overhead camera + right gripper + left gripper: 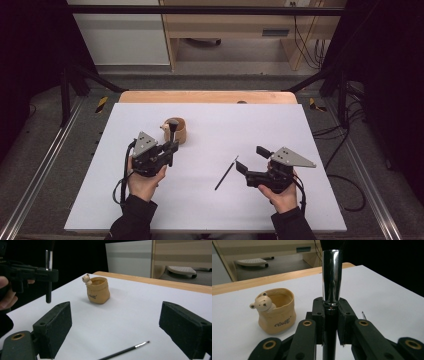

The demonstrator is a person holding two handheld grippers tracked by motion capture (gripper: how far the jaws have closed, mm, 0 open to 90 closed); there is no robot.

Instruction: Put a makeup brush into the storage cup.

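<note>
On the left of the white table (200, 210), the left hand (142, 182) holds the left gripper (172, 146) above the surface, its jaws clamped on a makeup brush (172, 129). The brush stands upright: in the left gripper view its black handle runs down between the jaw pads and its chrome ferrule (331, 275) rises above them, with dark bristles at the top edge (mostly cut off by the frame). In the right gripper view the same brush (48, 275) hangs clear of the table, its lower tip in the air.

Just beyond that gripper sits a small tan pot (176, 131), shaped like a sack, with a little bear figure (262, 303) peeking over its rim and some lettering on its side (too small to read). The pot stands upright on the table, empty as far as its inside can be seen, and the brush is near it but not in it.

Toward the middle-right a thin black liner brush (226, 173) lies flat on the table, slanted, its pale tip (142, 344) pointing away from the person.

At the right, the right hand (280, 192) holds the right gripper (250, 159) with its jaws spread wide and nothing between them; the thin brush lies just in front of it, untouched.
</note>
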